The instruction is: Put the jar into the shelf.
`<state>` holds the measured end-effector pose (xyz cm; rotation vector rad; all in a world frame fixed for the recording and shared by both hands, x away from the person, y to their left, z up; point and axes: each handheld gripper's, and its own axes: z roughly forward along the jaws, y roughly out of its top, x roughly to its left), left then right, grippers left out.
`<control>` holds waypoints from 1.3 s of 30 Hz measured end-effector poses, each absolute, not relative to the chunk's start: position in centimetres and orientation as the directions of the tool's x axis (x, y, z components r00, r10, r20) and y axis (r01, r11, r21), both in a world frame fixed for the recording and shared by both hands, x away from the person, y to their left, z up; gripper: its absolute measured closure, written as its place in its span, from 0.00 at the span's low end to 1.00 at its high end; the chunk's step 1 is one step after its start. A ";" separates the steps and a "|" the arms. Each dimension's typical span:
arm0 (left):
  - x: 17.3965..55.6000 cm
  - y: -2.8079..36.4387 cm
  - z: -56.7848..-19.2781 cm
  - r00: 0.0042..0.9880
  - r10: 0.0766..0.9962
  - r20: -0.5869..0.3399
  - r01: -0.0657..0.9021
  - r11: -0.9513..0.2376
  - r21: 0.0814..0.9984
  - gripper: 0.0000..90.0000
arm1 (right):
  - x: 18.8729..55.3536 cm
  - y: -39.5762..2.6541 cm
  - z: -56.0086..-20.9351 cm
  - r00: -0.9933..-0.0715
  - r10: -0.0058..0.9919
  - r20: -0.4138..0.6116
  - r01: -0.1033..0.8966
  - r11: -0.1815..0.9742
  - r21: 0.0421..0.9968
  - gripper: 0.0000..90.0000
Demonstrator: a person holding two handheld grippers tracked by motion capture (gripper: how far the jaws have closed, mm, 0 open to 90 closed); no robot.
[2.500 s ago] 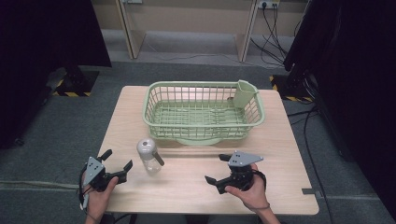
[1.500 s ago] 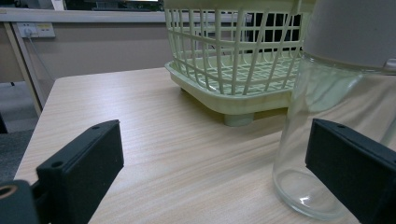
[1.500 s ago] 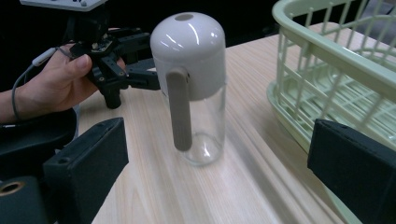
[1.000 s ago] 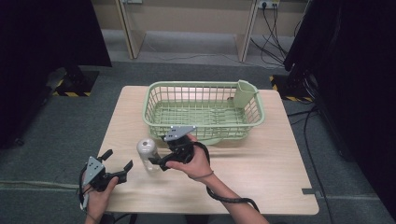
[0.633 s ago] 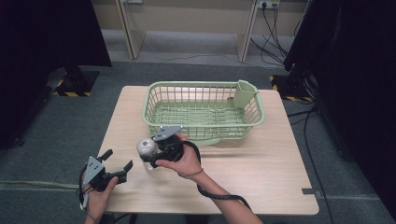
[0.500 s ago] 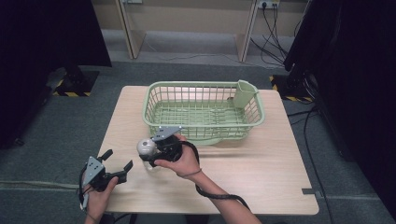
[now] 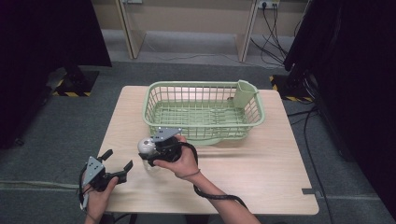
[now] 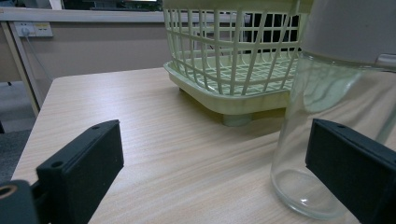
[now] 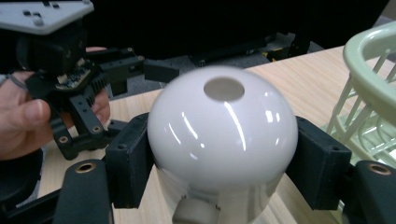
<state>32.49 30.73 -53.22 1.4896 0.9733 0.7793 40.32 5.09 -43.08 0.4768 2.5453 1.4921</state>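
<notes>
A grey carpeted floor and dark curtains surround the wooden table (image 7: 261, 172), which carries a pale green wire basket (image 7: 204, 112) toward its far side; everything below is placed relative to that basket. The basket looks empty apart from a solid green cup-like holder (image 7: 243, 94) clipped at its far right corner. Just in front of the basket's near left corner stands a clear glass bottle (image 8: 322, 130) with a rounded white cap (image 9: 223, 126) that has a small round hole in its top; it sits upright on the table, near the basket but not touching it. The right gripper (image 7: 156, 150) has its two black jaws pressed against opposite sides of the white cap, pinching the bottle at its top. The left gripper (image 7: 116, 169) rests farther out from the basket toward the near left corner of the table, its jaws spread apart and holding nothing, the bottle standing beyond them. The step in hand appears to be taking hold of the bottle, perhaps to lift it into the basket. The cap is smooth and domed, so a grip there could slide; squeezing squarely across its widest part and lifting straight up, high enough to clear the basket's rim, would likely keep the glass from tipping.
</notes>
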 end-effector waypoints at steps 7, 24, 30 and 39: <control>32.5 30.7 -53.2 0.439 0.897 -0.046 0.150 -0.023 0.988 0.04 | 39.8 4.7 -42.5 -0.938 0.343 0.042 0.202 0.446 0.872 0.35; 32.5 30.6 -53.2 0.440 0.897 -0.044 0.148 -0.024 0.989 0.04 | 38.6 2.2 -38.3 -0.937 0.348 0.033 0.171 0.373 0.912 0.35; 32.5 30.6 -53.2 0.440 0.897 -0.044 0.148 -0.024 0.989 0.04 | 38.6 1.5 -37.3 -0.932 0.362 0.027 0.167 0.364 0.916 0.35; 32.5 30.6 -53.2 0.439 0.897 -0.042 0.147 -0.026 0.989 0.04 | 39.0 -0.2 -35.4 -0.919 0.393 0.020 0.163 0.334 0.928 0.35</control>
